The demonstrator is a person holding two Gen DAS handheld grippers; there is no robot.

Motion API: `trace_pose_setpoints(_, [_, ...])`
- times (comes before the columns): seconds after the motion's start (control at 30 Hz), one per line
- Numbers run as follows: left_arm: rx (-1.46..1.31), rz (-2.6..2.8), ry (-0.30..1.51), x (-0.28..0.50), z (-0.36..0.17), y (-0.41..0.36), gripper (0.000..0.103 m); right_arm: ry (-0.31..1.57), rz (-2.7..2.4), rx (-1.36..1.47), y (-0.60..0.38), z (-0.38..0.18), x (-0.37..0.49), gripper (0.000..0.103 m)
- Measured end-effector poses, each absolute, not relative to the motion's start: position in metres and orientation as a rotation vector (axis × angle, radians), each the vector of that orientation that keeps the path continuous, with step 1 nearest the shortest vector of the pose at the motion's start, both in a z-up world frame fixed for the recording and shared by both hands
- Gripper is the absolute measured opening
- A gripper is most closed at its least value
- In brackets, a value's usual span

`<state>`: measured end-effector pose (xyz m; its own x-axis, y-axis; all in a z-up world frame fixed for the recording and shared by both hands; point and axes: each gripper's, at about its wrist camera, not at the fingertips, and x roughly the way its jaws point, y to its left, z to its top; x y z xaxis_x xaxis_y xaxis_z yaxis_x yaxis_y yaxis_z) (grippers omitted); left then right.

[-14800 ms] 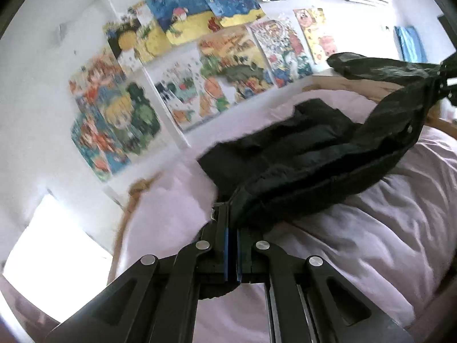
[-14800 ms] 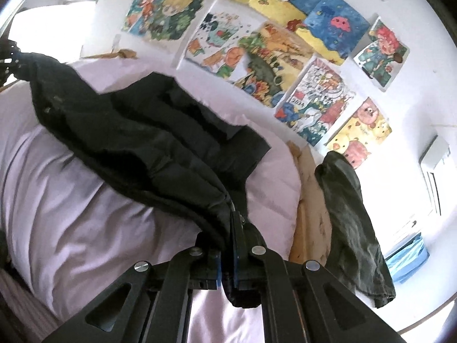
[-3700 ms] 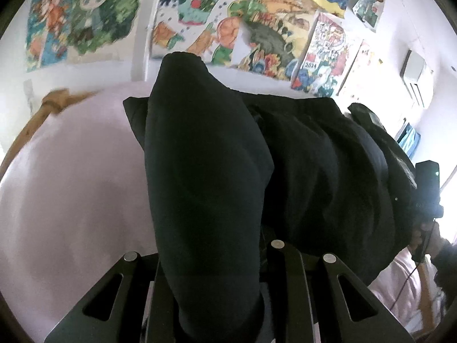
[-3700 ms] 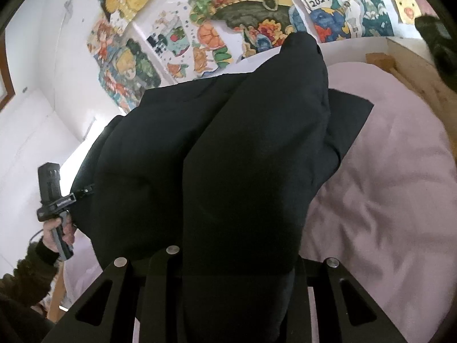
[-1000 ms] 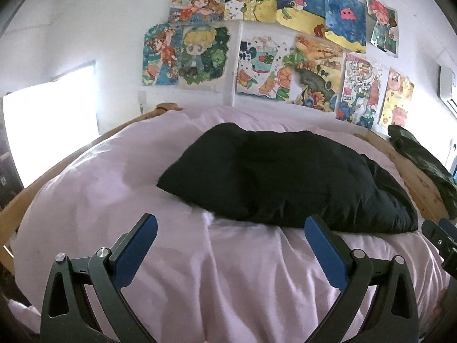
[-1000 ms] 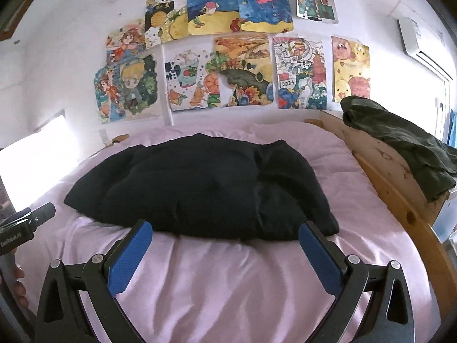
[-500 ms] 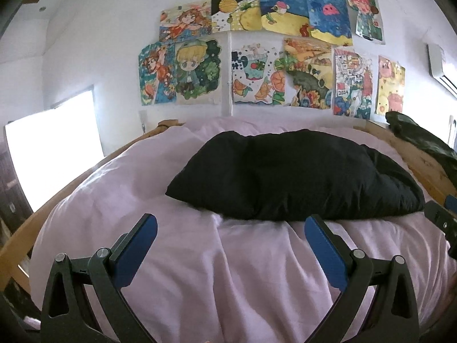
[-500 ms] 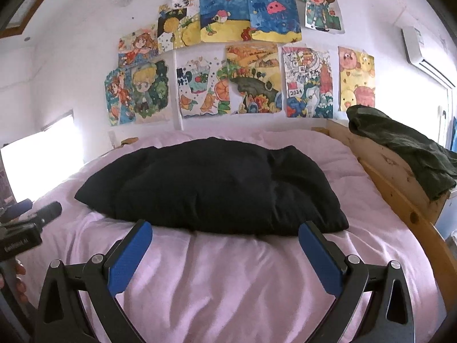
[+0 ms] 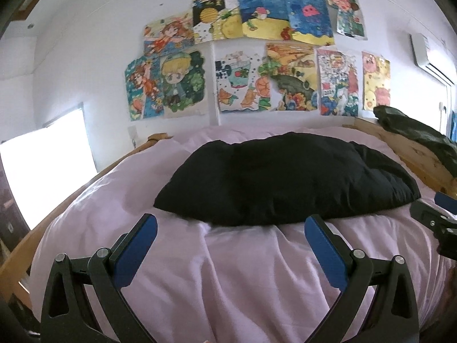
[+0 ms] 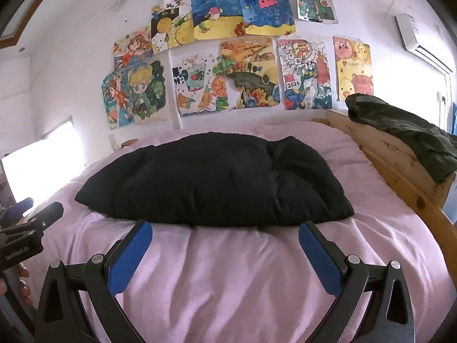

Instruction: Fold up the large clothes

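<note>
Since the earlier frames, both grippers have released the black padded garment and drawn back toward the near edge of the bed; the garment, formerly lifted and draped over the fingers, now lies as a folded, rounded bundle. From left to right: a bright window (image 9: 42,171) occupies the left wall. The left gripper (image 9: 230,227) hovers above the pale lilac quilted bed cover (image 9: 228,271), its blue-padded fingers (image 9: 134,250) spread wide and holding nothing. The black padded garment (image 9: 285,180) rests in the middle of the bed cover, beyond the fingertips and not touching them. A group of colourful hand-painted drawings (image 9: 257,65) is fixed to the white wall behind the bed. In the right wrist view, the left gripper body is seen at the left border, with part of a hand (image 10: 20,280) below it. The right gripper (image 10: 225,228) hovers likewise, its blue-padded fingers (image 10: 320,257) set wide apart and empty, its tips just short of the near edge of the garment (image 10: 214,180). At the right, a dark green crumpled garment (image 10: 405,125) lies draped over the light wooden bed rail (image 10: 400,165). A white wall-mounted air conditioner (image 10: 420,43) sits high on the right.
</note>
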<state>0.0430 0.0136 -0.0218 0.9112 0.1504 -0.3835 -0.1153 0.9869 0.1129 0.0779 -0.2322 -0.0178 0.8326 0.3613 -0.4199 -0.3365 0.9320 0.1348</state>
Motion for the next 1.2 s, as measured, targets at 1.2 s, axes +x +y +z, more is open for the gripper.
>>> trace_pose_setpoints(1.2, [0.078,0.127,0.410,0.0432,-0.0264,0.0106,0.101,0.470,0.373,0.050,-0.2268,-0.0245,0.0784,0.103])
